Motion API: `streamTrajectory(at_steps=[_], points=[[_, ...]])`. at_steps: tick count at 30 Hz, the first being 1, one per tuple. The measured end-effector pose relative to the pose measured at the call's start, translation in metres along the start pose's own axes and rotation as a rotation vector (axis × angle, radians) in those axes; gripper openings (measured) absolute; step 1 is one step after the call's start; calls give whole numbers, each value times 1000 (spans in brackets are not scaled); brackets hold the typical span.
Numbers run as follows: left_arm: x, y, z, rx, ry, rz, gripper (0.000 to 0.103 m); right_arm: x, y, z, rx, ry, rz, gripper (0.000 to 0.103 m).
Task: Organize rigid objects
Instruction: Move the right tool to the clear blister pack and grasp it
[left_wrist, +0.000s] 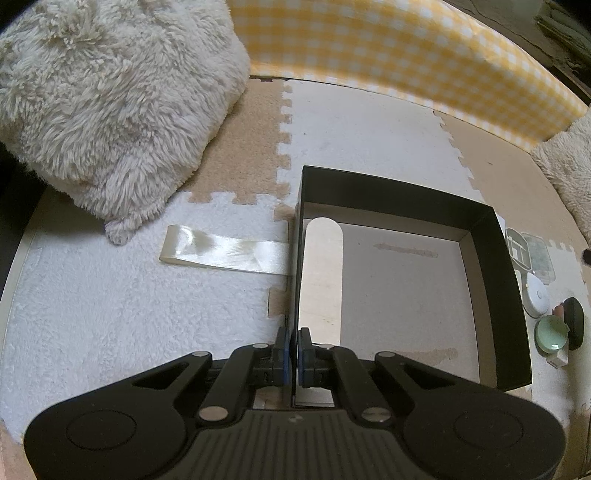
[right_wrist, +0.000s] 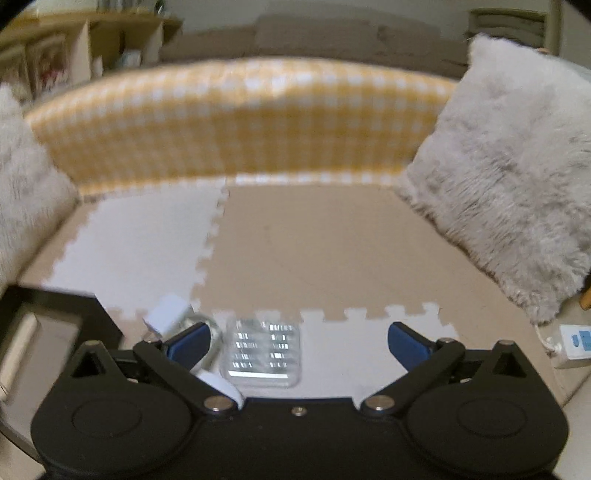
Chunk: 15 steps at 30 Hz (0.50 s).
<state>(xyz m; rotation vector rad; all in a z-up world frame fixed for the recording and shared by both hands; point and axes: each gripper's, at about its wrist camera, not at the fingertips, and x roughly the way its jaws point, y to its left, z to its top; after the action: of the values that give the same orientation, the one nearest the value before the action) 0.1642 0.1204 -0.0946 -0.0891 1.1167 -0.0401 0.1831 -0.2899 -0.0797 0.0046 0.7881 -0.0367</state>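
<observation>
Count first: one black box (left_wrist: 491, 266), and your left gripper (left_wrist: 294, 347) is clamped on its near-left wall. One satin ribbon (left_wrist: 225, 253) trails off to the left of those jaws. Only the left view shows the little pile past the box's right side: a clear organizer (left_wrist: 530, 253), a white disc (left_wrist: 536, 295), a green dish (left_wrist: 551, 334). The right view is blurry, but your right gripper (right_wrist: 297, 341) is spread wide with one clear plastic case (right_wrist: 262, 350) lying between the fingers, untouched. Fluffy pillows (right_wrist: 509, 177) and a yellow checked cushion (right_wrist: 236, 122) ring the foam mat (right_wrist: 332, 251).
</observation>
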Motion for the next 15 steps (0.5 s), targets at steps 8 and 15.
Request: streamTrajectory(at_steps=[8,15], points=[[0,1,0,-6,-1,-1,3,51,14,-8,-80,120,0,103],[-1,-1,2,-10,-8,3,3,80,24,-10,-109,177,23,103]])
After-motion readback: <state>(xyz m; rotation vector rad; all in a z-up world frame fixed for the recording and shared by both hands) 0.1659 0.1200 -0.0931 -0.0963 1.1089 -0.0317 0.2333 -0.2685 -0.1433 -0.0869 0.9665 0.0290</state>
